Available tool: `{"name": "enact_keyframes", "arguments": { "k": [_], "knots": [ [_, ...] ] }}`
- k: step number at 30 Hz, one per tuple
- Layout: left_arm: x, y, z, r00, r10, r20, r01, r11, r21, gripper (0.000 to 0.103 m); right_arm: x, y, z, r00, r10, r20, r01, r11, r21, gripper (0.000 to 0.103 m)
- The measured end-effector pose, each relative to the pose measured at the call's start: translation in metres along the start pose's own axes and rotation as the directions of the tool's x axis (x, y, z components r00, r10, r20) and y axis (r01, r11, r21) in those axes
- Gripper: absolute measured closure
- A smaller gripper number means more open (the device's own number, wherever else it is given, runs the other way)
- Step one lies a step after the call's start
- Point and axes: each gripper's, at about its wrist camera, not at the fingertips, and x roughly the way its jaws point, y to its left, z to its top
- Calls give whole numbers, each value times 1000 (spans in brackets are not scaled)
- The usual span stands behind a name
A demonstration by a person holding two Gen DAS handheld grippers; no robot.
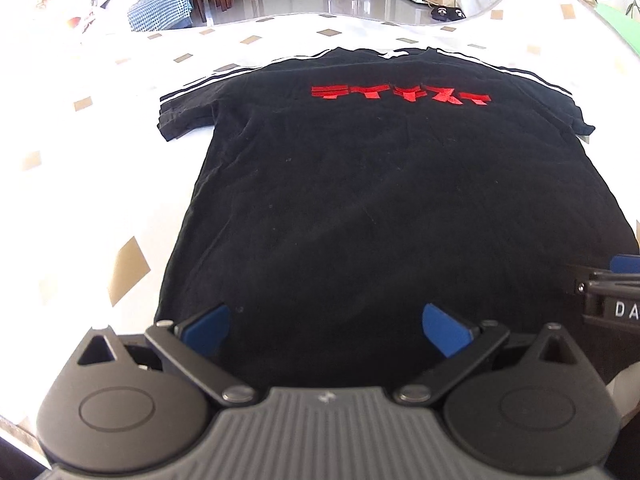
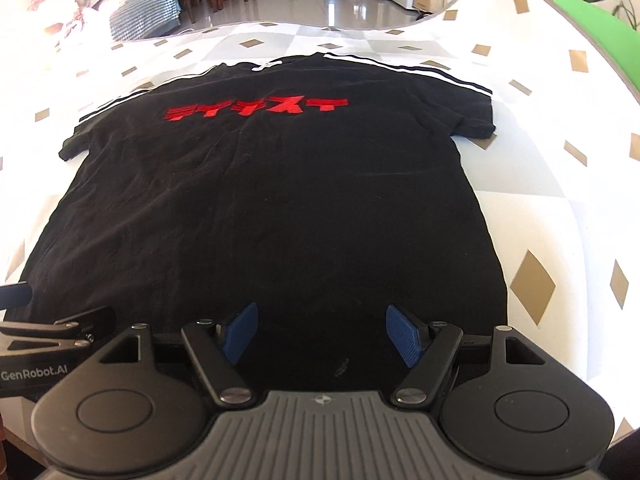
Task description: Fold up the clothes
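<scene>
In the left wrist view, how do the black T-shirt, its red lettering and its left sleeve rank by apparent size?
1. black T-shirt, by far the largest.
2. red lettering and left sleeve: they look about alike, so I leave them unranked. Both lie far from the camera.

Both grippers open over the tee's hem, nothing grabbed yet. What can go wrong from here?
1. The black T-shirt lies flat; the left gripper or right gripper may pinch only the top layer, so the fold splits.
2. The hem sits at the near edge of the tablecloth, so a pull toward the person could drag it off.
3. The sleeve and the other sleeve are spread out and may bunch if folded lengthwise first.
</scene>
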Motion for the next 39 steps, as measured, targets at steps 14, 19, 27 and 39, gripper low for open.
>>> {"name": "enact_keyframes", "arguments": {
  "k": [14, 19, 27, 39],
  "knots": [
    [26, 12, 18, 1000, -9, -1, 9, 998, -63, 0, 21, 10, 10, 999, 37, 2, -37, 997, -66, 32],
    [27, 21, 15, 1000, 1, 7, 0, 996, -92, 0, 20, -9, 11, 1000, -9, 1, 9, 999, 38, 32],
    [27, 35, 13, 1000, 25, -7, -25, 989, -147, 0, 20, -23, 9, 999, -49, 2, 49, 995, 88, 32],
    [29, 41, 16, 998, 34, -43, -41, 985, -167, 0, 21, -24, 16, 997, -56, -45, 60, 994, 92, 30]
  ]
}}
